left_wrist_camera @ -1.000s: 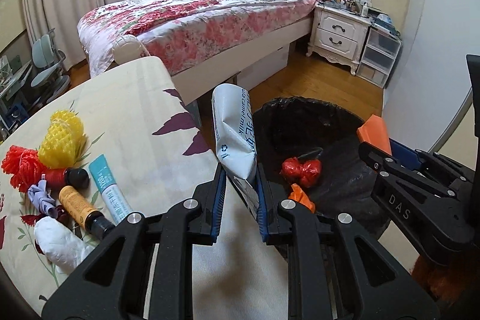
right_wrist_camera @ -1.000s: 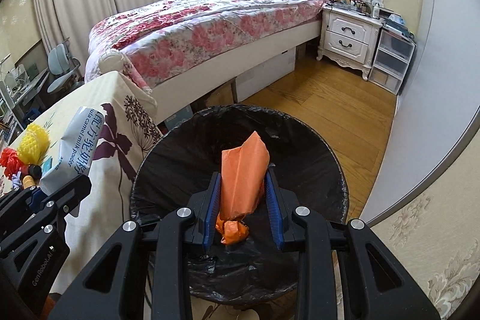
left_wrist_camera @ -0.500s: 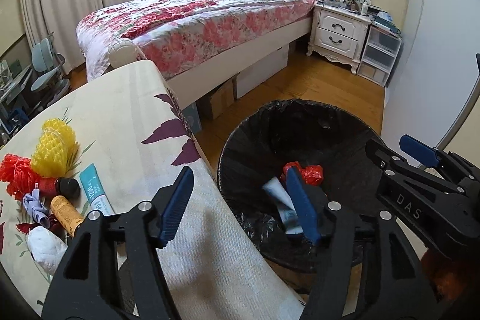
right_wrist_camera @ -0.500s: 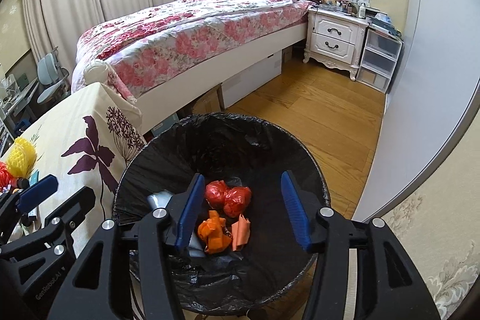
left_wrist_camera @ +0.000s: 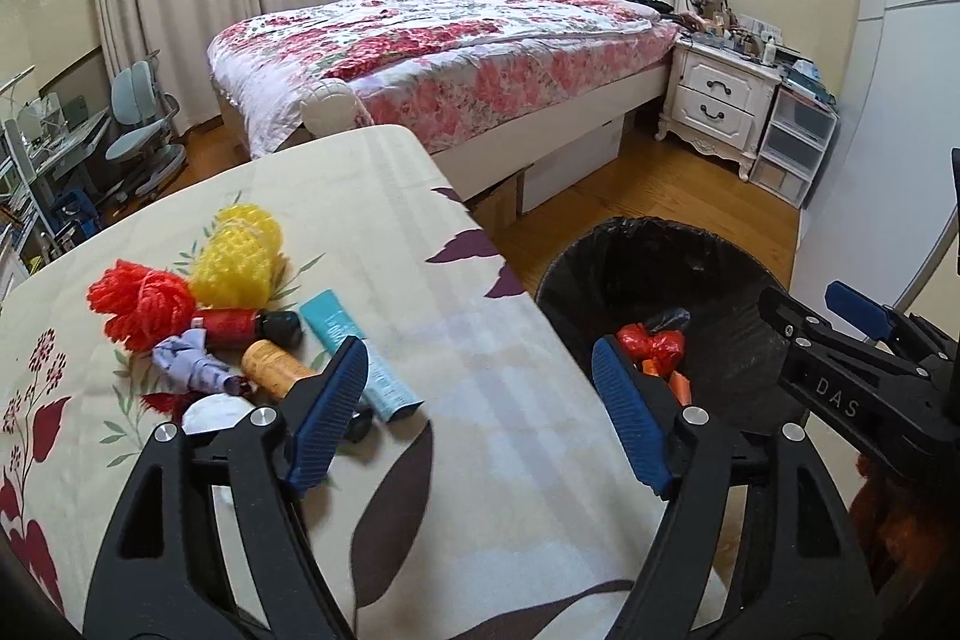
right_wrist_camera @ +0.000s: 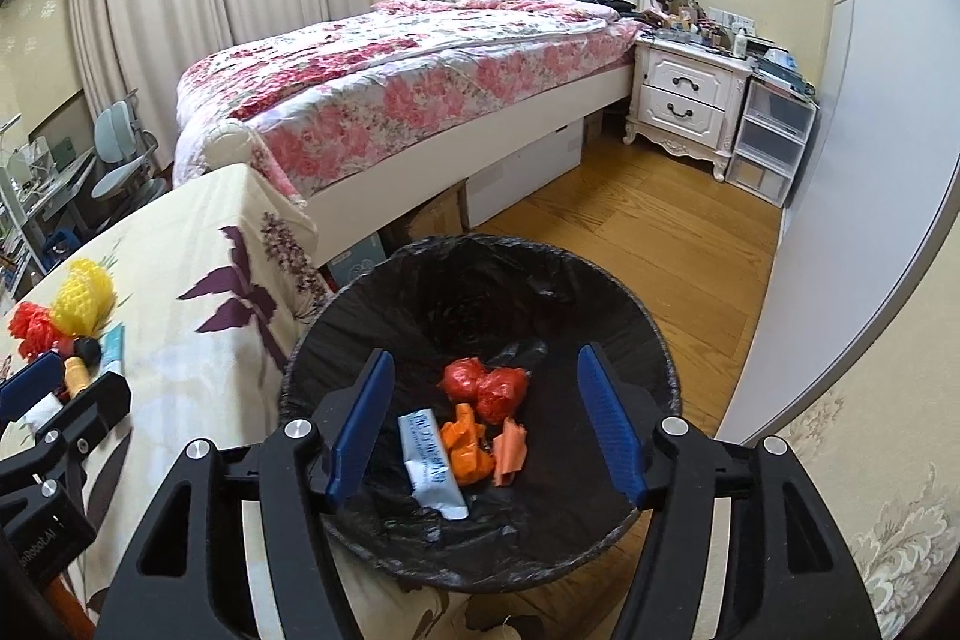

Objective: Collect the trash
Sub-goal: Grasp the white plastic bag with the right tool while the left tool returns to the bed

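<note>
a: where is the left gripper (left_wrist_camera: 480, 400)?

b: over the table (left_wrist_camera: 384, 196), near the edge by the bin (right_wrist_camera: 654, 334). its jaws stand wide apart and hold nothing.

a: and the right gripper (right_wrist_camera: 486, 418)?

b: above the bin's mouth, jaws spread wide as well, empty. in the left view it shows at the right edge, beside the bin.

a: what lies in the bin?

b: on the black liner: a red wad (right_wrist_camera: 486, 385), an orange wad (right_wrist_camera: 465, 445) with an orange scrap (right_wrist_camera: 511, 451) just beside it, and a white pouch (right_wrist_camera: 432, 463) with blue print lying flat, touching the orange wad.

a: what trash is on the table?

b: a cluster at the left. a yellow net (left_wrist_camera: 240, 256) sits against a red net (left_wrist_camera: 141, 307). in front of them lies a red bottle (left_wrist_camera: 231, 325) with a black cap, a lilac scrap (left_wrist_camera: 189, 364), an orange bottle (left_wrist_camera: 273, 376) and a teal tube (left_wrist_camera: 357, 355). the tube's far end passes behind the left gripper's left finger (left_wrist_camera: 327, 415). something white (left_wrist_camera: 210, 412) lies at the near edge of the pile, partly hidden by the gripper.

a: are the pile and the bin close?

b: well apart; bare floral cloth lies between them.

a: anything else around?

b: a bed (left_wrist_camera: 456, 58) with a rose quilt behind the table, and a white nightstand (left_wrist_camera: 717, 100) by the wall.
</note>
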Demonstrator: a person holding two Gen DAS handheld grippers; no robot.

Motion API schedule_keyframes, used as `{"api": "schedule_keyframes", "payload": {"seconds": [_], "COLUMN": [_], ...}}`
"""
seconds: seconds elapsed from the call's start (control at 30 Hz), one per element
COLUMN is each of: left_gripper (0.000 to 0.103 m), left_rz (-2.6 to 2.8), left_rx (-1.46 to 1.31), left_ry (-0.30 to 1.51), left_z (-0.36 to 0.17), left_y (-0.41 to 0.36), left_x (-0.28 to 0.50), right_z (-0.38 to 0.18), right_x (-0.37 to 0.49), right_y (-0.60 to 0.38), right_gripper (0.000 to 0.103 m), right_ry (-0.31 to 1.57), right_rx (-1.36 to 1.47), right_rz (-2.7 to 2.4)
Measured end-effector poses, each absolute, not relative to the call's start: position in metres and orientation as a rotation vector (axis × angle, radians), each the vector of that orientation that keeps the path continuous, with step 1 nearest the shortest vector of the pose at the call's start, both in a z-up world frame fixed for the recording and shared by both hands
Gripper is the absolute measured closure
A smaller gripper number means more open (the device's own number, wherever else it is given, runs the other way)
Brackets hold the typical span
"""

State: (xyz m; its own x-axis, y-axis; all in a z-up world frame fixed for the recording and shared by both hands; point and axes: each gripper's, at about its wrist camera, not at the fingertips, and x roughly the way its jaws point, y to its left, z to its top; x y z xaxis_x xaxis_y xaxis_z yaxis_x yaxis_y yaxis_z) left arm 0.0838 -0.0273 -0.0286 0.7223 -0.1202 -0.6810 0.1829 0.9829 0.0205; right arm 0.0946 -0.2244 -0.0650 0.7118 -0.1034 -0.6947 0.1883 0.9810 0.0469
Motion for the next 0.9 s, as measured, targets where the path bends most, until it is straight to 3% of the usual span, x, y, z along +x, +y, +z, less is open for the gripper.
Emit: {"api": "schedule_keyframes", "payload": {"seconds": [0.9], "left_gripper": [0.027], "left_rz": [0.204], "left_rx": [-0.036], "left_ry": [0.765], "left_z": [-0.032], "left_y": [0.177], "left_x": [0.014], "right_z": [-0.043], "right_x": [0.068], "right_y": [-0.025], "right_gripper": [0.040], "right_ry": [0.752], "right_rx": [-0.061], "right_rz": [0.264]}}
